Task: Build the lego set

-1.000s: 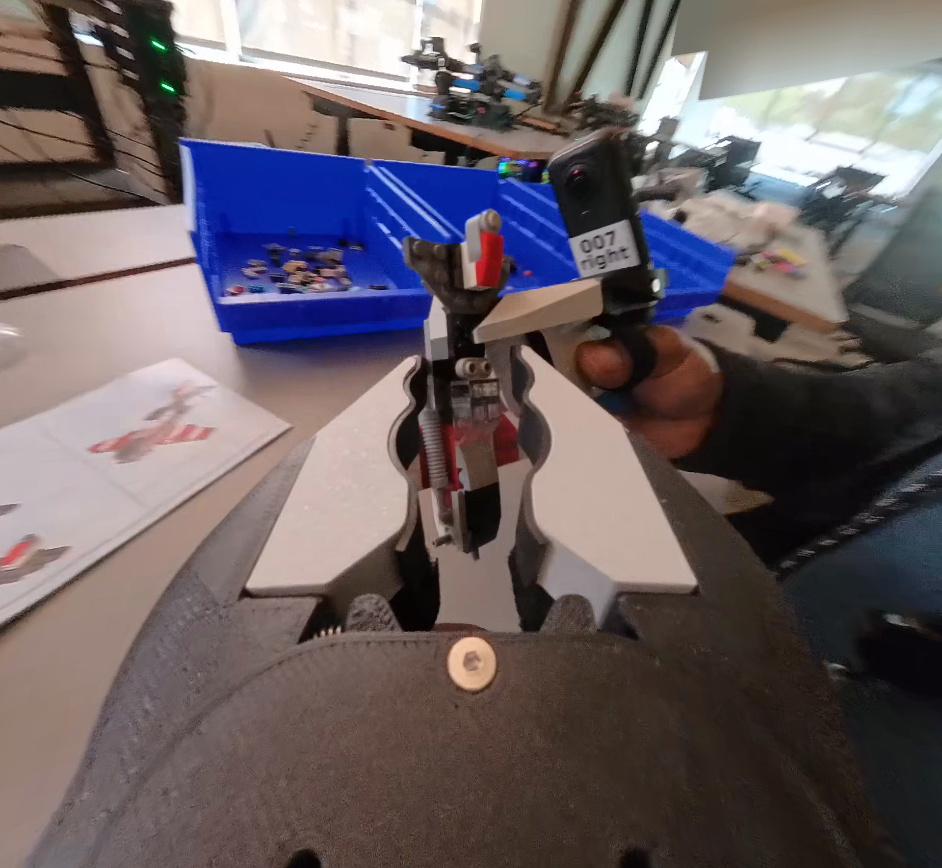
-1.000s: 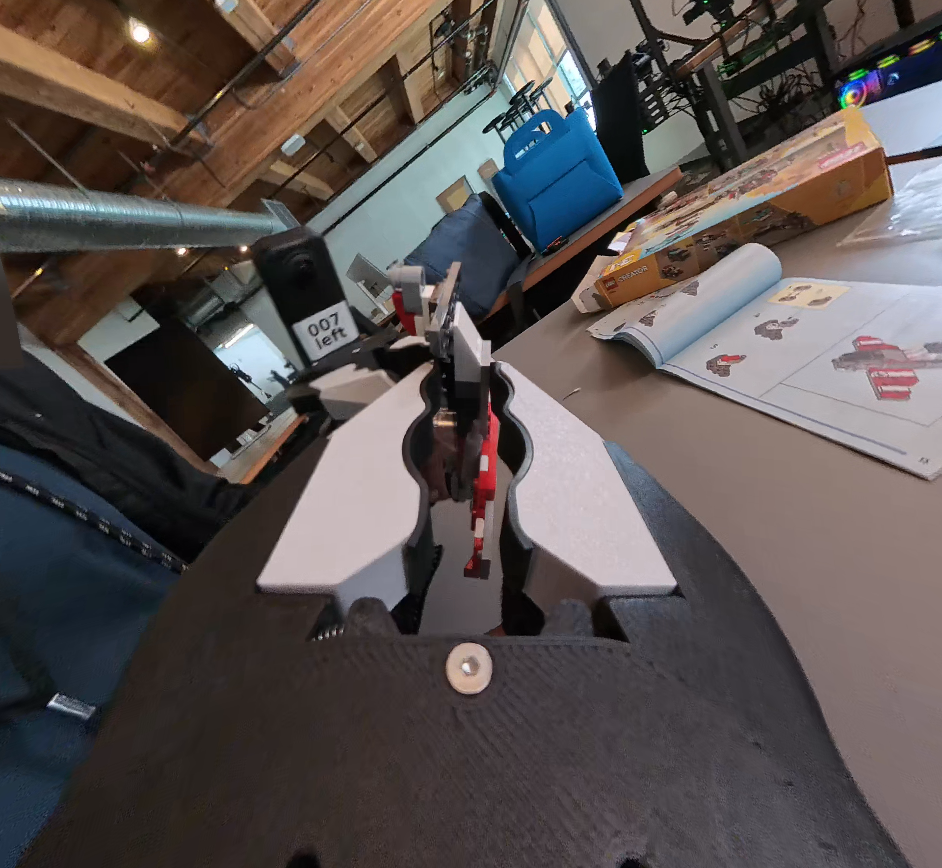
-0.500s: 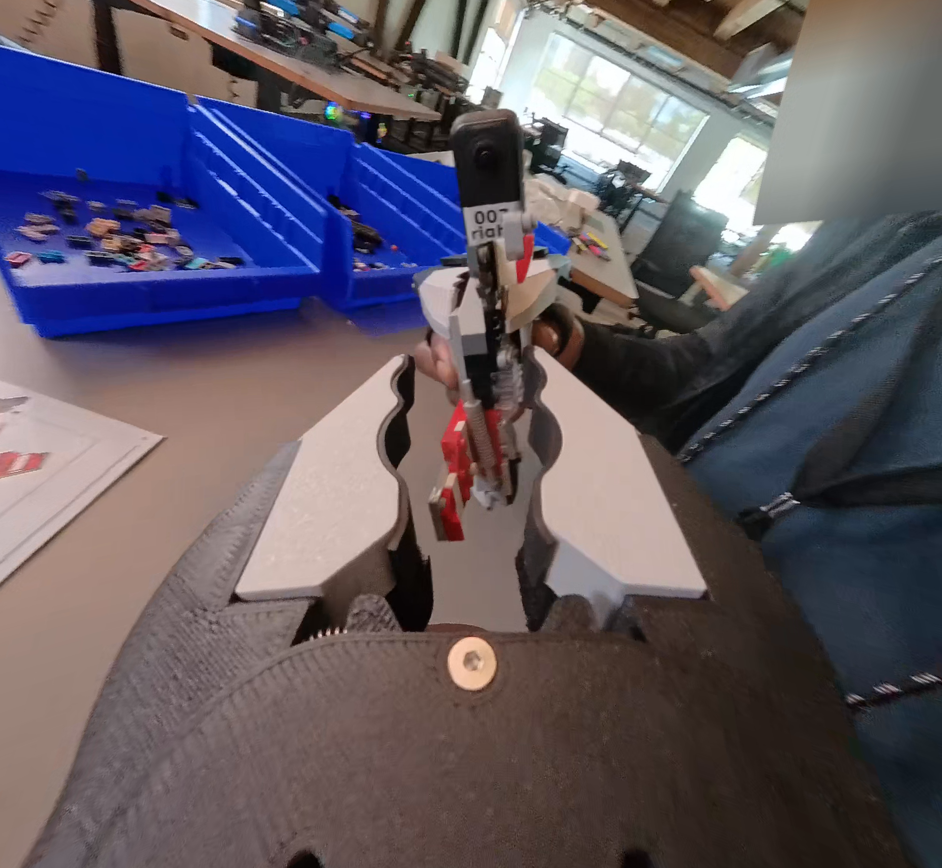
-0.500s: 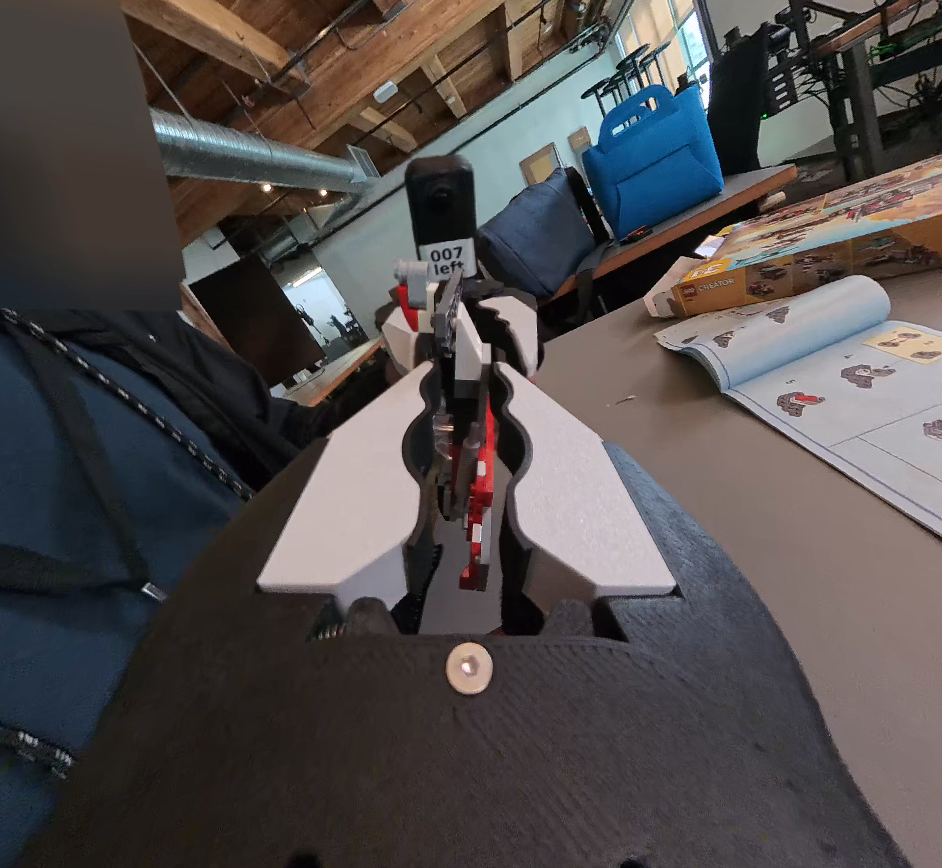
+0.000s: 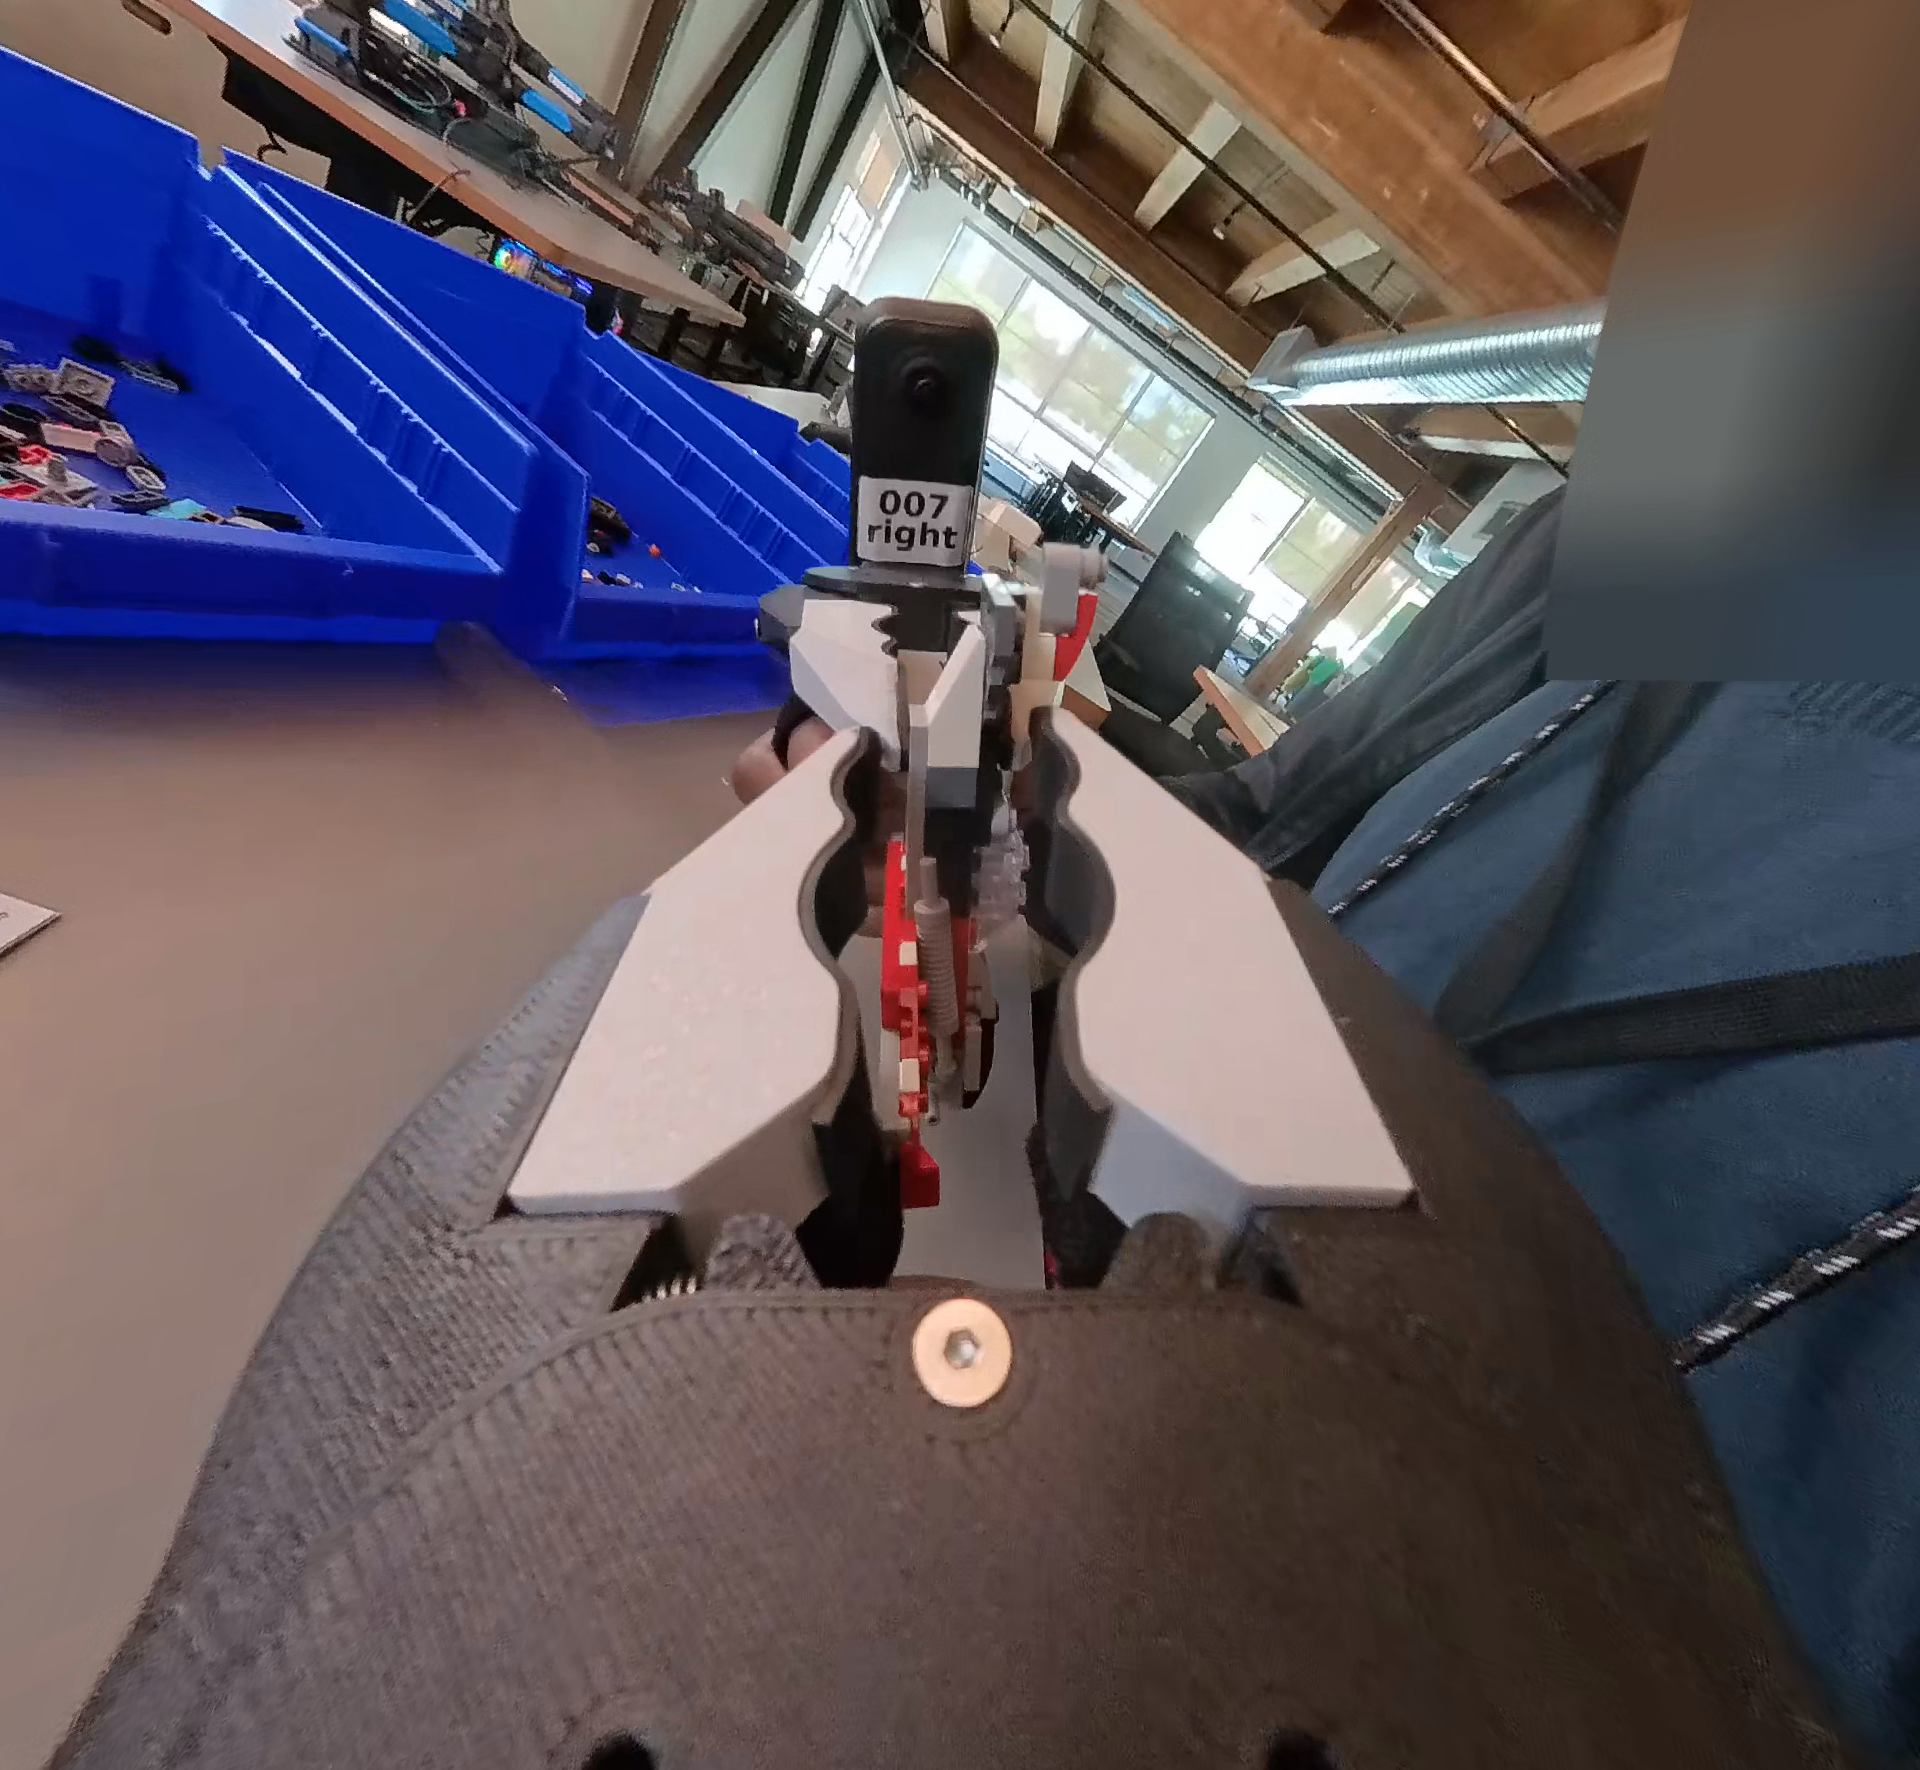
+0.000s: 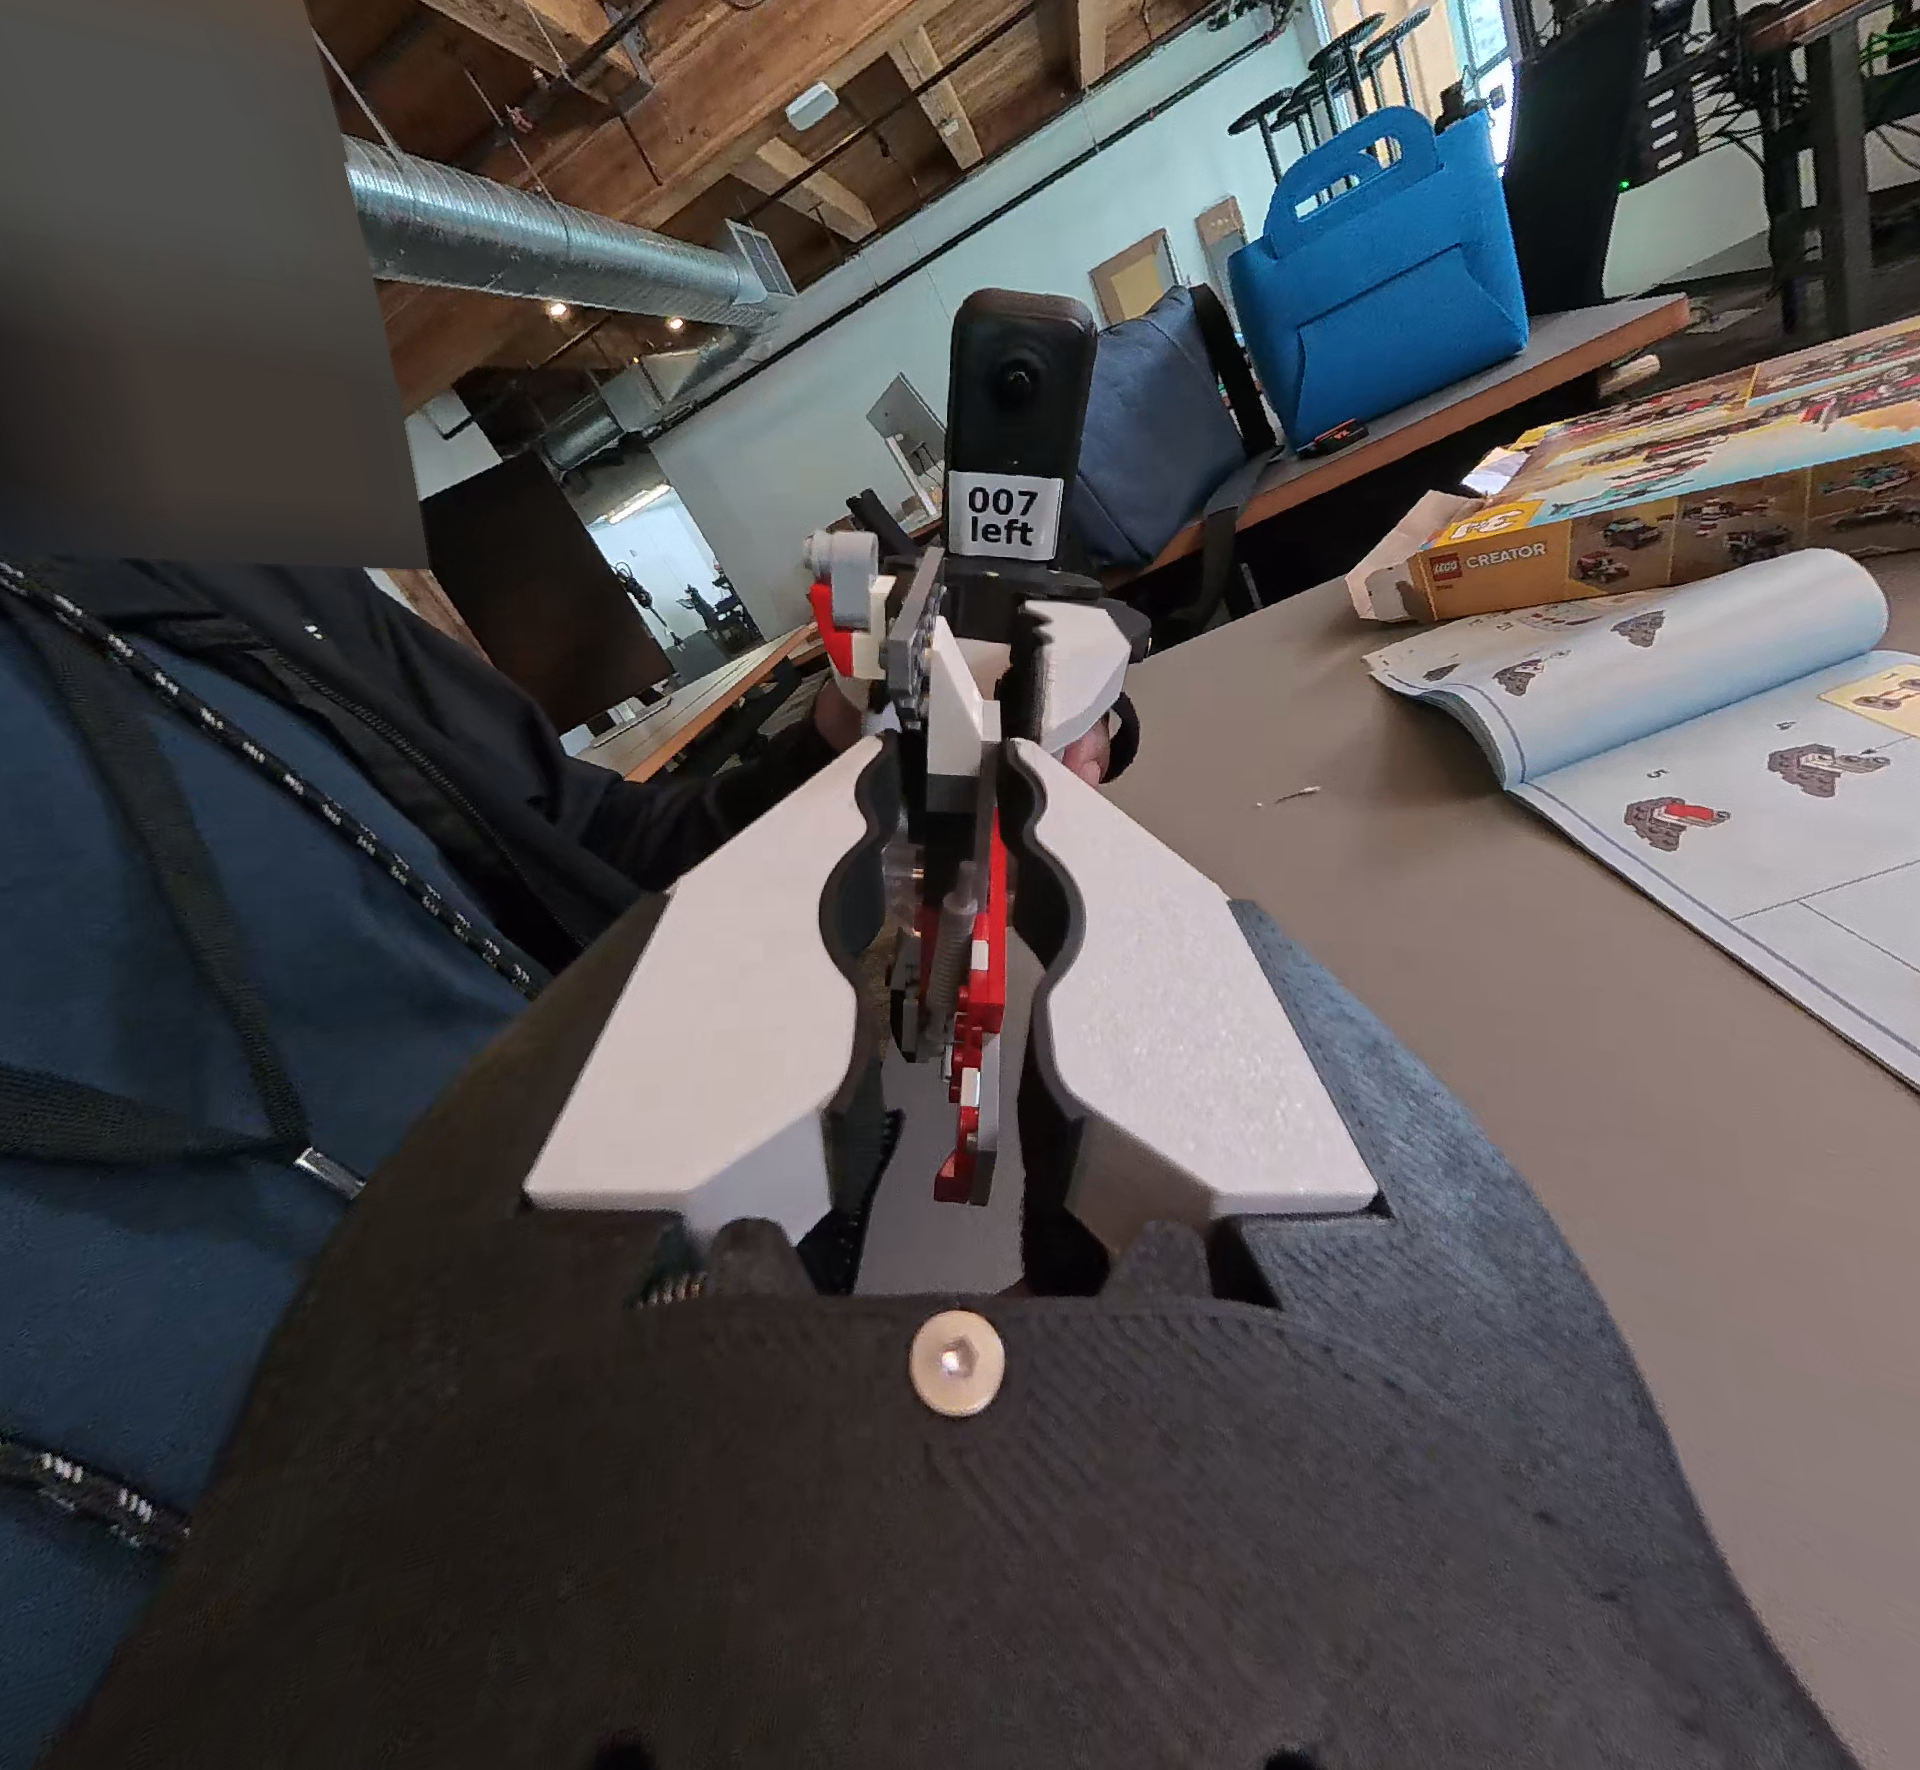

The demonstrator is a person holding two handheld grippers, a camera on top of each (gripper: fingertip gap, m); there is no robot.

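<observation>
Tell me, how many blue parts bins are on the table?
2, side by side at the table's far edge: a left bin with many loose pieces, a right bin. More may be hidden.

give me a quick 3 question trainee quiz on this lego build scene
1. True or false: the lego model rests on the table.
2. Which holds the loose lego pieces? A) blue bin B) lego box C) blue bag
3. Fill in: the open instruction booklet lies beside the ____ gripper.

Key:
1. False. It is held in the air, with the left gripper and right gripper both closed on it from opposite ends.
2. A
3. right
</observation>
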